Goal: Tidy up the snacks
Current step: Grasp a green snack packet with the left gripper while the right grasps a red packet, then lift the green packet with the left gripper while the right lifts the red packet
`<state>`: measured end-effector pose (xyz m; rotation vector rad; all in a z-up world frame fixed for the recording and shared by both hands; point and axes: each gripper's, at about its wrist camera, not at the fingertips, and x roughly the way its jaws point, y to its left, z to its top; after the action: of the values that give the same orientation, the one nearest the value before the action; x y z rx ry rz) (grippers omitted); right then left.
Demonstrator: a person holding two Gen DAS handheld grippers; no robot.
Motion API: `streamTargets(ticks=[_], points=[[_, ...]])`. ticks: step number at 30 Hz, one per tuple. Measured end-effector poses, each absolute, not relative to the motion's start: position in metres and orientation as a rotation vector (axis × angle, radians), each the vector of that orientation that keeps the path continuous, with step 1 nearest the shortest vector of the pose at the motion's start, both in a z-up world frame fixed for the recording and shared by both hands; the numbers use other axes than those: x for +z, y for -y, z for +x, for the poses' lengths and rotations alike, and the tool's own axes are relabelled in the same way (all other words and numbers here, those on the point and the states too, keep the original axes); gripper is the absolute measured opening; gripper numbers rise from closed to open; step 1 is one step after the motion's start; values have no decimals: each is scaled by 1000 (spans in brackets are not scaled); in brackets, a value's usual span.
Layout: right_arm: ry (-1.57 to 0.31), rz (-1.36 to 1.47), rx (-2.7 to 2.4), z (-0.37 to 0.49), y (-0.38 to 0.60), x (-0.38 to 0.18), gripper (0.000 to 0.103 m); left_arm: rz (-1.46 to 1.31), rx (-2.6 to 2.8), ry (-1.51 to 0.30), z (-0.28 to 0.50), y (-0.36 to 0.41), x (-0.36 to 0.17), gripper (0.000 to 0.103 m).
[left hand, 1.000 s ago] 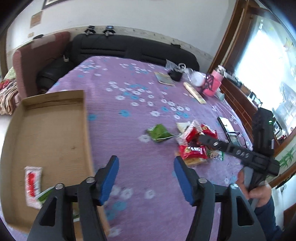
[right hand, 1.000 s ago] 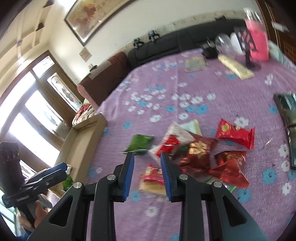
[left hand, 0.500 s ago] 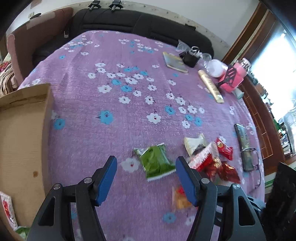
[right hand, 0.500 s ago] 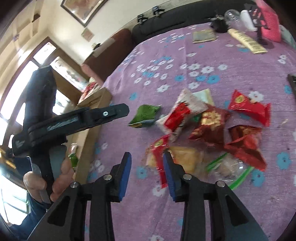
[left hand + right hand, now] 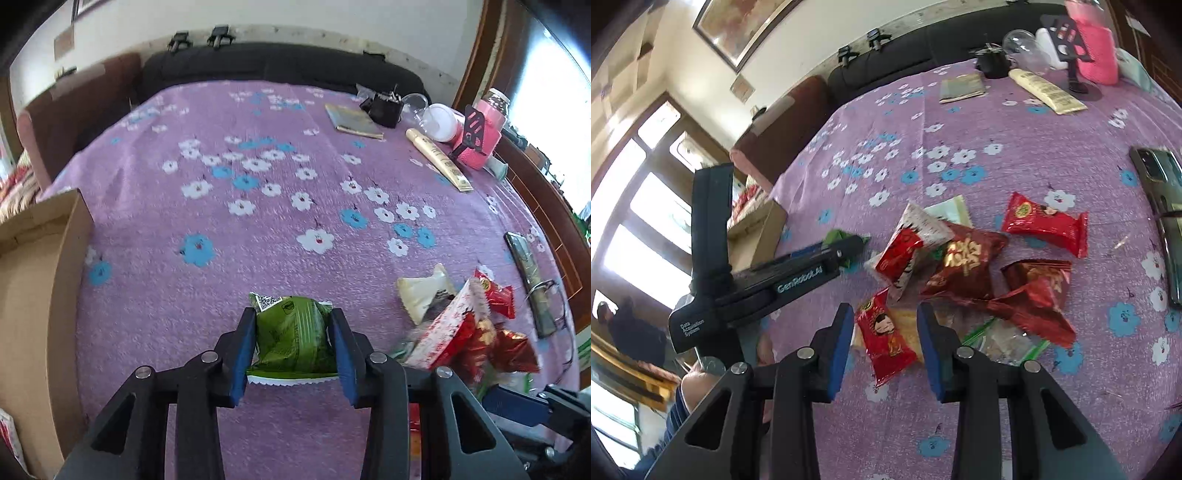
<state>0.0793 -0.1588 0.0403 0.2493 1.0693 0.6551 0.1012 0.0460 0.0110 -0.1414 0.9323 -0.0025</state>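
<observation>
Left gripper (image 5: 291, 345) fingers just closed, pinching crinkled green foil packet (image 5: 291, 332) beside the cardboard box (image 5: 33, 295). Right gripper (image 5: 886, 343) fingers part-open around glossy red packet (image 5: 886, 341), not gripping, on the flowered purple table (image 5: 258, 229).

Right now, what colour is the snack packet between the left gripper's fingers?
Green, with a white serrated edge: the snack packet shows best in the left wrist view.

Home living room, black sofa (image 5: 280, 66), framed painting (image 5: 738, 26), flowered purple tablecloth (image 5: 258, 229)
</observation>
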Motion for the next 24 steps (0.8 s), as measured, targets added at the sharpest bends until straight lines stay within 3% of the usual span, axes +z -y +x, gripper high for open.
streamTargets(ticks=[7,10,13,24], points=[[-1043,27,628,65,129,35,34,-145,-13,-922,102,-56,11,41],[-1009,-48,594,62,123,31,23,-156,-17,-929,103,-56,11,41],[-1000,-38,589,63,125,30,19,-147,-17,-927,102,-55,11,41],[-940,91,585,65,141,43,18,-181,-31,-896,95,-59,18,41]])
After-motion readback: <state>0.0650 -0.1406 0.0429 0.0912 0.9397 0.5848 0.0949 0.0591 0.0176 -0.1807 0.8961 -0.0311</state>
